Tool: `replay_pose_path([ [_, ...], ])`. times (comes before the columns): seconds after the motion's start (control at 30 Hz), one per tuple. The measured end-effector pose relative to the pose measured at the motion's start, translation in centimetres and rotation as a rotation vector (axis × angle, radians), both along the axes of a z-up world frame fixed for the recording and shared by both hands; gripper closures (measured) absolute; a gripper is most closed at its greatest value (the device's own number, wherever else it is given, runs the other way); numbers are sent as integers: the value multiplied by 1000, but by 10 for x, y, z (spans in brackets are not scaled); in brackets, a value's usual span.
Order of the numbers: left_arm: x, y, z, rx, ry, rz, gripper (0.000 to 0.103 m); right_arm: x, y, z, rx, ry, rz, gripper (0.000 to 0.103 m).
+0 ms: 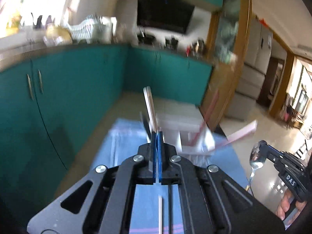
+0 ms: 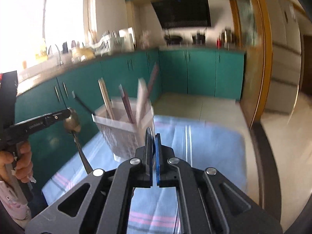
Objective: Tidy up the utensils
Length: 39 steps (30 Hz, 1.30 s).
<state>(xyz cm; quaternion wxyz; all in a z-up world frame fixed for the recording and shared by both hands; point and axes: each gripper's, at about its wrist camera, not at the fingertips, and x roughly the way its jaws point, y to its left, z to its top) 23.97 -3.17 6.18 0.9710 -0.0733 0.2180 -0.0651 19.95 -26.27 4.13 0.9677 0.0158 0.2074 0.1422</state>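
Left wrist view first. The left gripper has its jaws clenched tight. There's just a thin pale edge running down out of them toward the camera, so whatever's pinched is seen dead edge-on here. Ahead of the jaws, pretty smeared, is the white utensil holder with pale and pinkish sticks poking out of it at angles. It sits on a blue striped cloth. Over on the right edge is the right gripper, with a hand wrapped round its grip. It's grasping the right spoon at the top of the bowl, and the handle hangs down below it. Teal cabinets fill the background.

Right wrist view. The right gripper is clamped too. A dark rounded sliver is pressed between the jaws, which would be that spoon edge-on. The utensil holder is sharper here. It's white and divided inside, with chopsticks standing in the compartments, and it sits at the far left part of the cloth. At the left, the left gripper, held by a hand, is gripping the left spoon by the bowl. That spoon is off to the left of the holder, not in it, with its dark handle dangling down. Neither spoon is in the holder yet.
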Motion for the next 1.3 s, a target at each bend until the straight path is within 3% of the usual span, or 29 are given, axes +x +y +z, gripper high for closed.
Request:
replay_pose_path([
  [0.17,17,9,49,52,-102,120,102,19,18,60,-41,-196,-74,100],
  [0.27,39,13,58,62,-103,169,102,44,27,80,-57,-254,-122,100],
  [0.4,76,12,52,95,-72,209,102,80,42,86,-106,-278,-193,100],
  [0.57,99,8,37,152,-28,219,102,120,71,63,-255,-264,-260,100],
  [0.67,111,2,28,179,-8,205,101,132,81,52,-290,-245,-266,100],
  [0.93,112,1,15,173,13,180,100,135,81,50,-282,-183,-241,97],
  [1.1,99,6,17,160,2,172,98,121,77,56,-241,-192,-234,86],
  [1.3,69,19,21,114,1,140,93,82,61,70,-168,-190,-186,85],
])
